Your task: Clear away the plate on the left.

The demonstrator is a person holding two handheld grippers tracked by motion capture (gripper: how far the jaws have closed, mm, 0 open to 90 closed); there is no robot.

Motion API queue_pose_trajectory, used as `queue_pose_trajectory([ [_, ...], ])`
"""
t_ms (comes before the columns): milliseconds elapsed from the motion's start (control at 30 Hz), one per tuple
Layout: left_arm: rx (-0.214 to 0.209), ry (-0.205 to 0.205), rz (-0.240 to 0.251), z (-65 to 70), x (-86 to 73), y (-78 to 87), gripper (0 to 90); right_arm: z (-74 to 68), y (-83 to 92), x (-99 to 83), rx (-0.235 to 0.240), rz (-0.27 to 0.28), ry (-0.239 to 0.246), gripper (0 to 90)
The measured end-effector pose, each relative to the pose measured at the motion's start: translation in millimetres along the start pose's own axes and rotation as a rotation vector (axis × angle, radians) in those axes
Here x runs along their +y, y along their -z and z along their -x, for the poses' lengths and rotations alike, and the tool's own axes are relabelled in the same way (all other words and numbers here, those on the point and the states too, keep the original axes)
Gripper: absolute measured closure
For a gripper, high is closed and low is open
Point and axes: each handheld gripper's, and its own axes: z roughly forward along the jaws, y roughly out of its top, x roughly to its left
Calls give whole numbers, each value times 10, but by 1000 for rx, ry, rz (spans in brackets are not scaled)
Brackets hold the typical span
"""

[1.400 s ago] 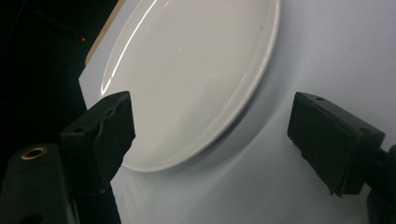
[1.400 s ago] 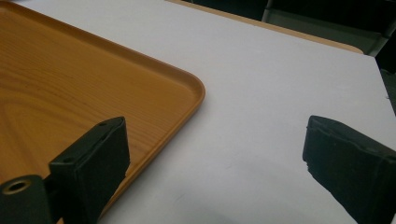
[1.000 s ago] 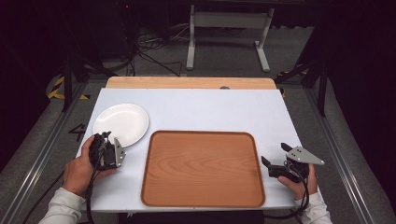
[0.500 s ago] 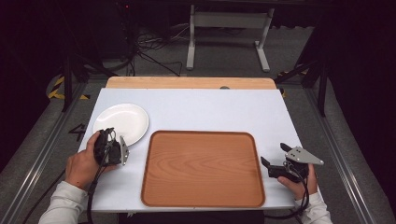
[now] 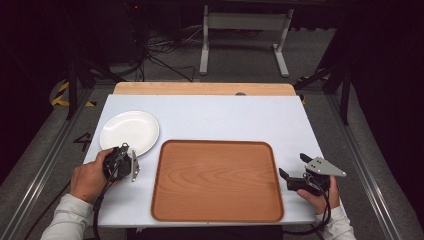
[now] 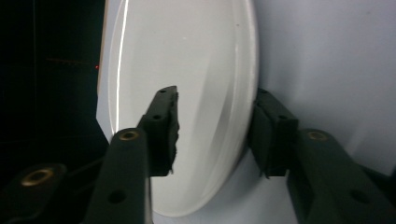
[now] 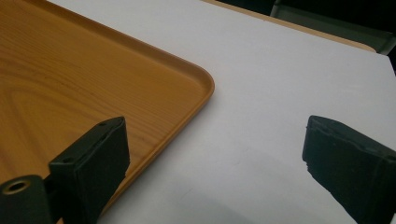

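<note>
A: What is the plate like?

B: The white plate is round, smooth and glossy, like glazed ceramic, with a shallow well and a raised rim. Nothing lies on it. It sits on the left part of the table, just beside the far left corner of the tray.

A: And the tray?

B: The wooden tray is a rectangle with rounded corners and a low, curved lip. Its warm brown grain runs along its length. It holds nothing. The tabletop under it is matte, pale and flat, with a strip of bare light wood at the far edge.

A: Where is the left gripper?

B: The left gripper is at the plate's near edge, turned on its side. Its black jaws have just been closing, and the rim is between them. One ridged pad lies over the inner face of the plate and the other sits against its outer edge. Whether they already press I cannot quite tell, though they look to be on it.

A: The right one?

B: The right gripper rests on the table past the tray's right edge, jaws spread wide, with nothing between them but tabletop and the tray's corner.
</note>
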Motion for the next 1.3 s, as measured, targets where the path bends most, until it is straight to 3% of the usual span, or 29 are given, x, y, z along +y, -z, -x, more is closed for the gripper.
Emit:
queue_pose_trajectory([
  [367, -7, -15, -15, 62, 30, -11, 802, 1, -2, 2, -3, 2, 1, 78],
  [500, -2, -32, -32, 75, 45, -9, 818, 1, -3, -1, -2, -1, 1, 78],
  [733, 67, -96, -46, 123, 70, -5, 849, 4, -1, 2, -8, 1, 0, 77],
  [833, 103, -95, -38, 113, 79, 17, 869, -6, 0, 6, -5, 2, 4, 77],
  [967, 114, -92, -38, 106, 70, 31, 871, -2, 0, 3, -6, 1, 5, 77],
  [1300, 131, -32, -23, 45, 5, 79, 864, 9, -1, 0, -9, 2, -1, 77],
])
